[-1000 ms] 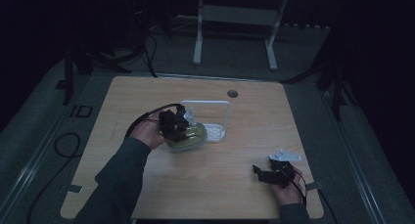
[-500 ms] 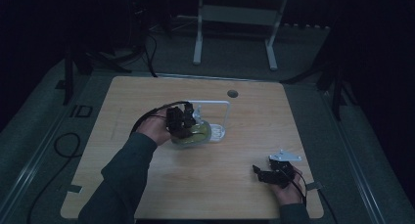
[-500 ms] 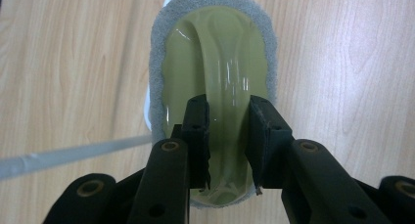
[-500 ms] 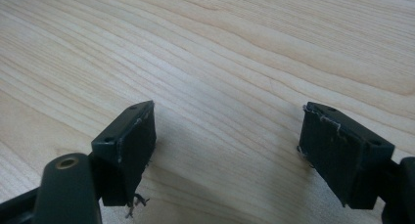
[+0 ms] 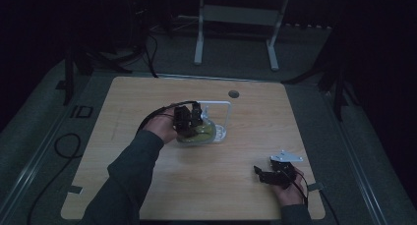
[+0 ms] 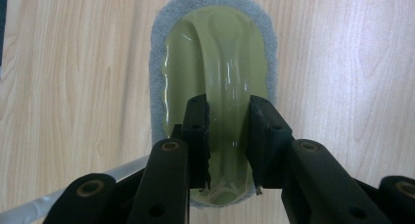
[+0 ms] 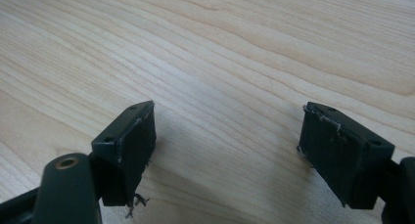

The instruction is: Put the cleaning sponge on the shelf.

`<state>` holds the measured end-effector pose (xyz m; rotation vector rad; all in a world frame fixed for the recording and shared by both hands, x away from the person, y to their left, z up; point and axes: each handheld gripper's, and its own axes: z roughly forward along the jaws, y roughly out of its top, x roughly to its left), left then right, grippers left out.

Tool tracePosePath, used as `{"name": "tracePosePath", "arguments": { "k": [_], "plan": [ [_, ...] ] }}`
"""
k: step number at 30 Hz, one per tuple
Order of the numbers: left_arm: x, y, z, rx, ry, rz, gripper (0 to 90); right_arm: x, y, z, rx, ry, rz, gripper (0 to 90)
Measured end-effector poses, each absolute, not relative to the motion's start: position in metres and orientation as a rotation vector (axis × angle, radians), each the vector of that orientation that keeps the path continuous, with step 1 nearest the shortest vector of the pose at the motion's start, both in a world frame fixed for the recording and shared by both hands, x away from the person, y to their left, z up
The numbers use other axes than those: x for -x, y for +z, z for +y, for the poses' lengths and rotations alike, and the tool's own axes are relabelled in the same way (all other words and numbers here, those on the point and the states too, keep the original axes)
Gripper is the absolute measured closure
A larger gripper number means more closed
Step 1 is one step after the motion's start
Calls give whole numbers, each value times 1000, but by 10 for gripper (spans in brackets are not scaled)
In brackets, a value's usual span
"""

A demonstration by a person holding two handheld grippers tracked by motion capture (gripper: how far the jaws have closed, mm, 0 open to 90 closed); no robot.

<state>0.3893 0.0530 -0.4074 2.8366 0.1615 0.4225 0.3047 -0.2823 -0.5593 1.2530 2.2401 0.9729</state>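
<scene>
Fingers of the left gripper [image 6: 229, 136] clamp a green scrubber [image 6: 215, 72] on the wooden table [image 5: 147, 97]; right gripper [image 7: 227, 150] fingers gape.

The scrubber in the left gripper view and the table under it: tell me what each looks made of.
The scrubber looks like glossy olive-green plastic, going by the bright highlights on its raised grip, rimmed by a grey pad with a fuzzy, matte grain, probably foam or felt. The table shows pale wood grain with a smooth, faintly shiny finish; solid wood or laminate, I can't tell.

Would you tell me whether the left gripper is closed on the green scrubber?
Shut: the left gripper clamps the green scrubber's raised handle between both pads.
</scene>
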Motion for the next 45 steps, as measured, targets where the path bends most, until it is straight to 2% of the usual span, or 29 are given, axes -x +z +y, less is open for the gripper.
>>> {"name": "tracePosePath", "arguments": {
  "k": [16, 31, 45],
  "plan": [
    [-393, -413, 39, -2832, 396, 71, 718, -305, -559, -282, -1253, 973, 2240, 209],
    [-397, -419, 28, -2826, 443, -21, 718, -305, -559, -282, -1252, 972, 2240, 209],
    [-405, -424, 28, -2840, 456, -16, 718, -305, -559, -282, -1253, 972, 2240, 209]
  ]
}}
